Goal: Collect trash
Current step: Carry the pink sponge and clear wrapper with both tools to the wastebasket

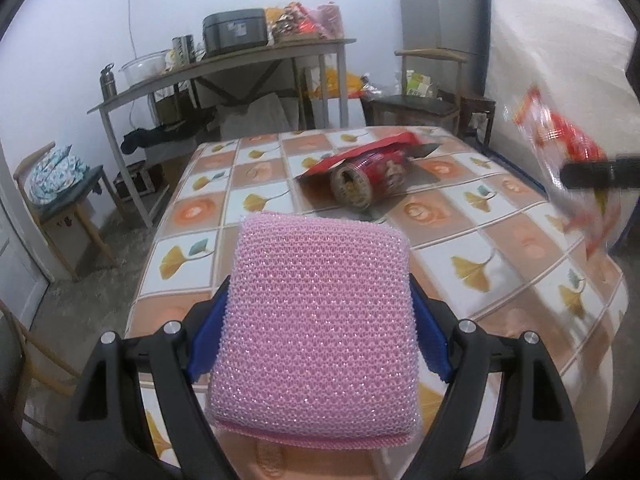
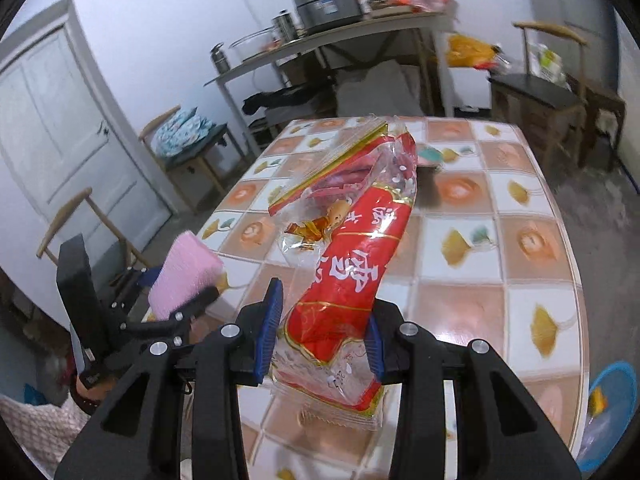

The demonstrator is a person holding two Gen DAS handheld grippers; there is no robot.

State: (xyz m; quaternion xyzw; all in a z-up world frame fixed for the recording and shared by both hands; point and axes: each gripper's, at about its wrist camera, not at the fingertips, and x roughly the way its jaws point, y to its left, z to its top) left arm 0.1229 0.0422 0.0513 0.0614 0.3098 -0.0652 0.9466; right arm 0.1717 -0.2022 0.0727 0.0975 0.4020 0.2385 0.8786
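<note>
A: Right wrist view first — what is held by the right gripper point(image 2: 320, 332)?

B: A red-and-clear snack wrapper point(image 2: 344, 264) is clamped between its blue pads, which are closed down onto the crumpled lower end. The wrapper's long axis runs up and away from the jaws, over the tiled table point(image 2: 532, 304). One wrapper is held, lifted off the tabletop.

A: And the left gripper point(image 1: 316, 344)?

B: A pink mesh sponge point(image 1: 316, 320) is gripped; the fingers are spread only as wide as the sponge, above the table's near edge.

A: What trash remains, counted from the table?

B: In the left wrist view, one round red tin point(image 1: 368, 178) lies on its side near the table's middle, open end toward the camera, under one flat red packet point(image 1: 360, 152). So two pieces on the table, one in the air.

A: Which gripper is nearer the tin?

B: It cannot be told for certain — the tin lies straight ahead of the left gripper. A blue basin point(image 2: 612, 408) is seen below the table's right edge; it is judged a likely drop point for the wrapper.
</note>
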